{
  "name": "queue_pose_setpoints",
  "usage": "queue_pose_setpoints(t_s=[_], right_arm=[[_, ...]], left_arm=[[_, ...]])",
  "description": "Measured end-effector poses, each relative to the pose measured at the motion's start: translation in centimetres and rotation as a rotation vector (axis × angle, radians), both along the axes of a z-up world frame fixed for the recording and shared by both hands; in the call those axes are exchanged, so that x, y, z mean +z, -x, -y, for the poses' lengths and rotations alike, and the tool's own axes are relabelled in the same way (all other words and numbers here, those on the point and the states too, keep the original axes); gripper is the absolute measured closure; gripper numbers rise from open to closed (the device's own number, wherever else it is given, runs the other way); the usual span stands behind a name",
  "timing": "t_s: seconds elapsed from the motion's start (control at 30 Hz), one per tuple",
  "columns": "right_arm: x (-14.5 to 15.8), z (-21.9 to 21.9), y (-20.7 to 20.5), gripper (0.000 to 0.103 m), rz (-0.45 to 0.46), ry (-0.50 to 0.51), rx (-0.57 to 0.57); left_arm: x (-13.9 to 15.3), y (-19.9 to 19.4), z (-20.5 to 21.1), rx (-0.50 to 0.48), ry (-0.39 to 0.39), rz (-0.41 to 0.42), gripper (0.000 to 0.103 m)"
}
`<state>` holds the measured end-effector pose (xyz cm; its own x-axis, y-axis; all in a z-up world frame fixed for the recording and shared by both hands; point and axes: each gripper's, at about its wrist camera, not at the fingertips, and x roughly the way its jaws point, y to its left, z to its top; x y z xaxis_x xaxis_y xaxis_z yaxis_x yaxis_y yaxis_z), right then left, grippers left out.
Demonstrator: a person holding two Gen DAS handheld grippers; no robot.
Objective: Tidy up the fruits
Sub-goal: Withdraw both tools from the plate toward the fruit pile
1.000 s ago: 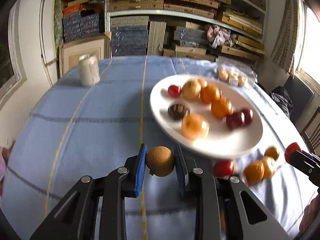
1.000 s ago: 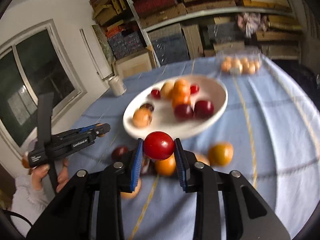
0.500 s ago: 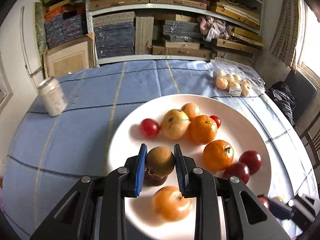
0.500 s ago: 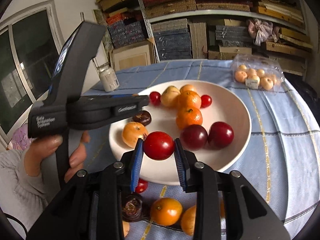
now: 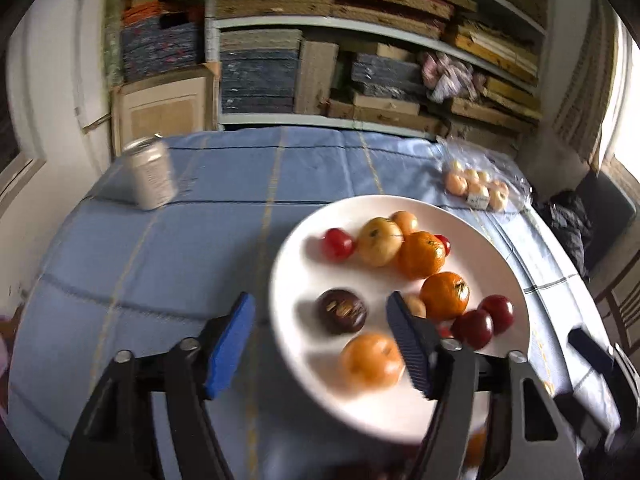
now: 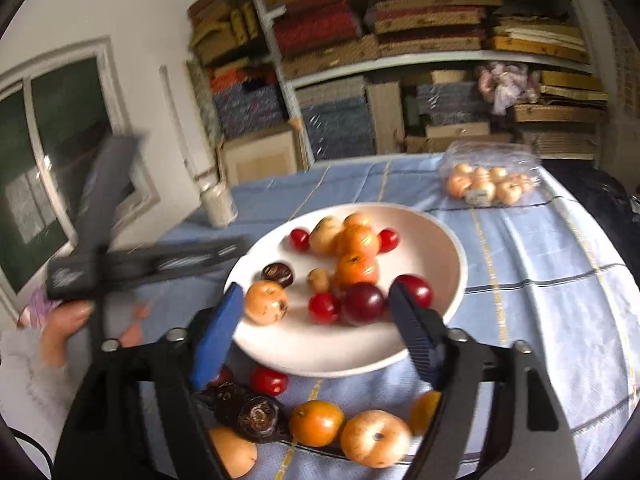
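A: How are the claws seen?
B: The left gripper (image 5: 320,344) and right gripper (image 6: 314,330) are opening, nothing clasped.

A: The fruit?
B: Heaped centre-frame on the round white plate (image 6: 448,240).

A: Risk?
B: The small brown fruit (image 6: 318,279), blurred, may be rolled off by crowding.

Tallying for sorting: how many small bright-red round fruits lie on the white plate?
3 on the white plate: far-left red fruit, far-right red fruit, nearest red fruit beside a dark red plum. More may hide.
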<state>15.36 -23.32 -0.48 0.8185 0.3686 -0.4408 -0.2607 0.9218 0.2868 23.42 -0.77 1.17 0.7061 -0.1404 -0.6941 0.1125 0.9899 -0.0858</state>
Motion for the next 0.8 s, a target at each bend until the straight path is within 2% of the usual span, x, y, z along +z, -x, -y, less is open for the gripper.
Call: queue_pose_setpoints(t_s=[0.07,0.13,0.33,0.43,0.63,0.8], right_arm=[[0.4,1.4,0.9,0.024,0.018,-0.051,-0.025],[0.5,2.5,1.8,0.022,0.029,-0.089,-0.048],[-0.8,5.7,6.3,0.012,0.030,-0.153,-0.164],[-1.9,6.4,7.9,0.008,0.010,-0.159,-0.199],[-2.4,7.5,8.3,0.005,0.006,-0.184,-0.250],[-2.7,7.1,7.9,0.005,-0.017,-0.169,-0.231]], left_arm=[[0.2,2.5,-1.7,0.029,0.022,0.012,0.021],[0.0,4.5,-2.8,0.052,0.030,0.019,0.019],[-3.3,10.3,-4.7,0.095,0.059,0.022,0.018],[-4.3,10.6,-4.2,0.088,0.022,-0.004,0.018],[-4.6,11.0,-2.7,0.060,-0.069,0.040,0.015],[-4.8,10.3,-0.8,0.020,-0.150,0.068,0.015]])
